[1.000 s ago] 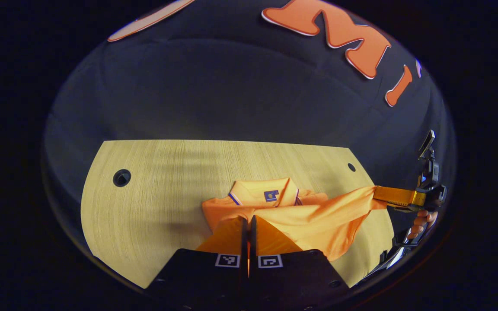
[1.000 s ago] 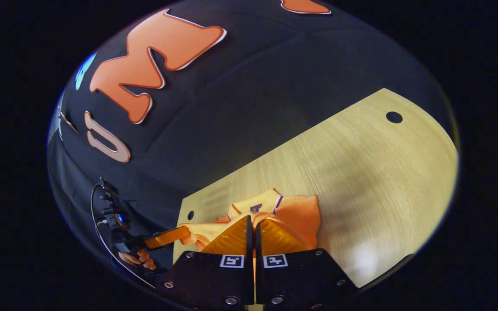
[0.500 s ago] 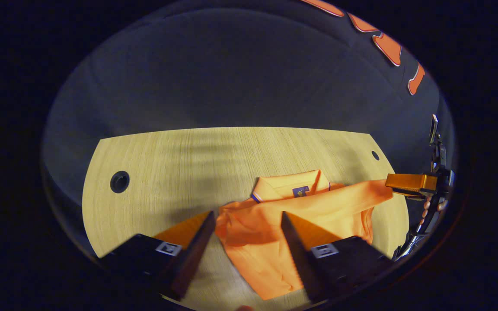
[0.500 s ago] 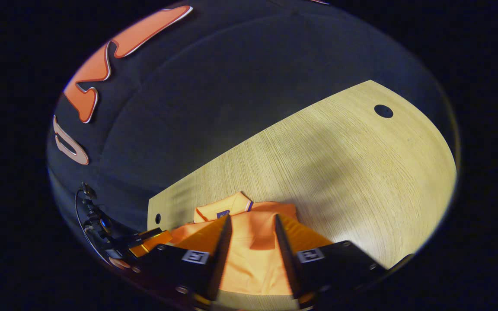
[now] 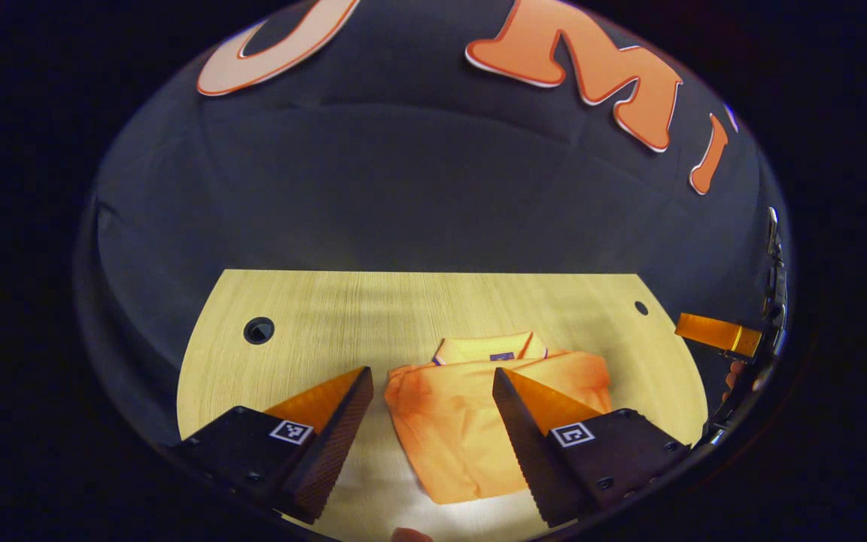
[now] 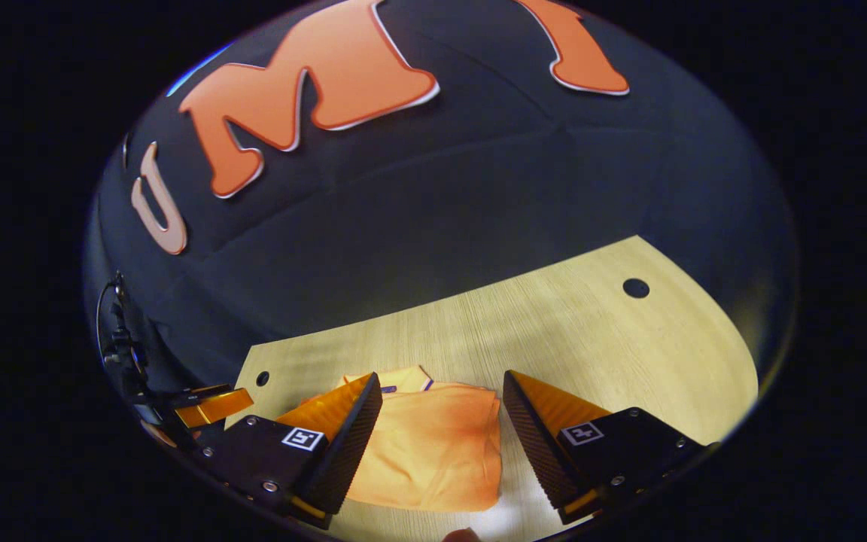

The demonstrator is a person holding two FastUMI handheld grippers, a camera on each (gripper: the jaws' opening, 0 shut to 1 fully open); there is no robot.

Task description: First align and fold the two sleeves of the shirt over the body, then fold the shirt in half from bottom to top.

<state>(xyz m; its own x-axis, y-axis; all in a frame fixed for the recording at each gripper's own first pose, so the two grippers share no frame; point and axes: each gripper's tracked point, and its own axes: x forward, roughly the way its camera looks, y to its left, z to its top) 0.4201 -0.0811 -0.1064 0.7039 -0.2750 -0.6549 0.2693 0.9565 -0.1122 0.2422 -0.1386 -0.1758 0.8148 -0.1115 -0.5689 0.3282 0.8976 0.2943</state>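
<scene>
Ridged pads lined the inner faces of the left gripper (image 5: 427, 384)'s fingers (image 5: 336, 433), which stood spread wide apart with nothing between them, hovering above the near edge of the tabletop (image 5: 313, 331). In the right gripper view, the right gripper (image 6: 441, 391) was likewise wide open and held nothing, poised over the same near edge. Between both pairs of fingers lay the orange polo shirt (image 5: 471, 421), folded into a compact bundle and resting flat on the light wood tabletop, close to its near edge and about midway along it. Its collar (image 5: 490, 348) pointed toward the far edge, with a small dark tag visible inside. Neither gripper touched the fabric. A round cable hole (image 5: 258, 330) sat near the far left corner of the tabletop, and a smaller hole (image 5: 641, 307) near the far right corner. In the left gripper view, the other gripper showed beyond the right edge of the tabletop, with a person's fingers (image 5: 734, 370) beneath it.
</scene>
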